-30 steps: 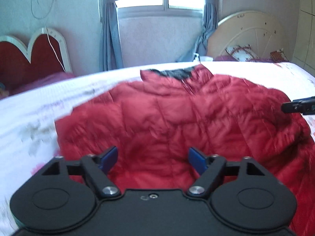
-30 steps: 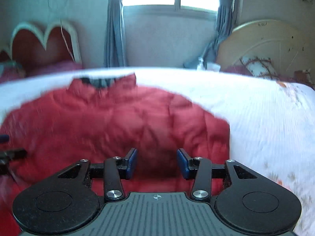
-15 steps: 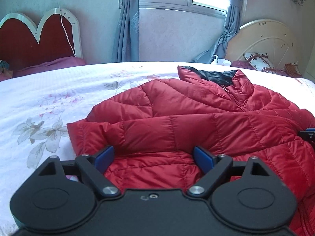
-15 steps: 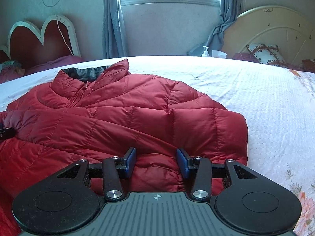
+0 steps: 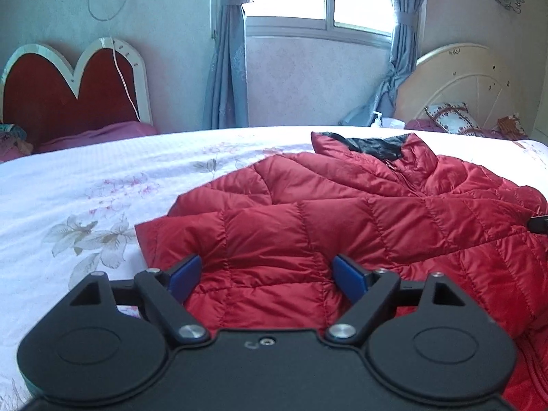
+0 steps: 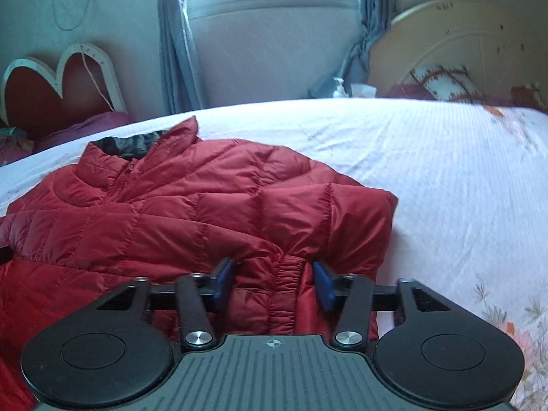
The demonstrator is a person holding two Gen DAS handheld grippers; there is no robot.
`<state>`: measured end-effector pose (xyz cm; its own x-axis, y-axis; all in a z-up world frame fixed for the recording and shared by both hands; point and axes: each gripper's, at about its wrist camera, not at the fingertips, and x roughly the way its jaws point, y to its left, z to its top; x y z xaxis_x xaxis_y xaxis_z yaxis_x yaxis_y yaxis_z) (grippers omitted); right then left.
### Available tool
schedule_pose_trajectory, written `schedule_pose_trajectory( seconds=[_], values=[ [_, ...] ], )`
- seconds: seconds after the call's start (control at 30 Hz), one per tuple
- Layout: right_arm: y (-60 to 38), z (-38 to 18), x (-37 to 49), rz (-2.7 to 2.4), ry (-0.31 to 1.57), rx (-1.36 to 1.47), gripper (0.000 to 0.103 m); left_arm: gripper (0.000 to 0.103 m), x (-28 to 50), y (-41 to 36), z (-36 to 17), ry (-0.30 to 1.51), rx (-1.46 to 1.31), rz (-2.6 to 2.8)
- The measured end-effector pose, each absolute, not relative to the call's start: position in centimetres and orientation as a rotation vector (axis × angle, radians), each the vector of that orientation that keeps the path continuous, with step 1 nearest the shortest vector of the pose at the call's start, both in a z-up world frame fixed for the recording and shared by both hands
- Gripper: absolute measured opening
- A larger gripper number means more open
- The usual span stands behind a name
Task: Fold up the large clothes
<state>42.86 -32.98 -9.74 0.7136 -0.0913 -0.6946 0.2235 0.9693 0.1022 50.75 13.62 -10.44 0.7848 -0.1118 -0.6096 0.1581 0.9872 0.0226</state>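
Bedroom scene, seen from two cameras, one on each hand-held claw. A puffy red quilted jacket with a black collar lining (image 5: pixel 342 226) lies spread front-up on a white bed sheet printed with pale flowers (image 5: pixel 85 205), its collar pointing away toward the window.

The left gripper (image 5: pixel 265 275) is over the jacket's lower left part, near the sleeve edge. Its blue-padded jaws have just been closing slightly, yet they are spread wide, with quilted fabric showing between them and neither pad pressing on it: released, holding nothing.

The right gripper (image 6: pixel 272 284) is over the jacket's lower right part, where an elasticated, gathered cuff (image 6: pixel 286 291) shows between its jaws. These are about half spread. The pads appear to stand clear of the cloth on both sides, though the close, distorted view makes contact hard to rule out.

Judging from this, folding has barely begun, with both claws lined up for a first grasp. Slippery, air-filled padding could squirt out of a shallow pinch. A bite on only the top layer would lift one skin and leave the rest behind. Uneven lifts by the two hands would skew the fold.
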Motion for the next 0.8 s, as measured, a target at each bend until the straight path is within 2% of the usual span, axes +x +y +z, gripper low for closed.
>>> schedule_pose_trajectory(
  seconds=[0.2,0.23,0.27,0.33,0.43,0.47,0.5,0.63,0.67,0.7,0.8],
  values=[
    [-32.3,-9.6,43.3,-0.207,0.738,0.115,0.046,0.082,50.1,13.9,-10.5,0.623,0.045,-0.122],
    [-32.0,-9.4,42.9,-0.225,0.728,0.099,0.05,0.082,50.1,14.0,-10.6,0.619,0.043,-0.122],
    [-31.6,-9.0,42.4,-0.245,0.707,0.077,0.062,0.082,50.0,14.1,-10.7,0.615,0.04,-0.122],
    [-31.0,-8.9,41.6,-0.183,0.681,0.081,0.062,0.083,49.9,14.2,-10.8,0.611,0.03,-0.12],
    [-30.7,-10.1,42.9,-0.182,0.77,0.064,0.062,0.084,50.0,14.4,-10.9,0.61,0.02,-0.118],
    [-31.0,-10.4,43.2,-0.17,0.79,0.09,0.055,0.084,49.9,14.4,-10.9,0.606,0.02,-0.117],
    [-31.2,-10.5,43.6,-0.147,0.788,0.118,0.037,0.084,49.9,14.4,-10.8,0.602,0.022,-0.116],
    [-30.3,-9.3,44.1,-0.145,0.716,0.012,0.033,0.083,50.1,14.6,-10.3,0.58,0.024,-0.102],
    [-30.2,-8.9,44.2,-0.131,0.692,0.003,0.027,0.083,50.3,14.7,-10.3,0.585,0.023,-0.099],
    [-30.2,-8.6,44.4,-0.123,0.676,0.007,0.026,0.083,50.7,14.7,-10.3,0.593,0.023,-0.096],
    [-30.9,-9.1,45.9,-0.134,0.723,0.044,0.026,0.087,52.1,14.5,-10.9,0.651,0.042,-0.099]
  ],
)
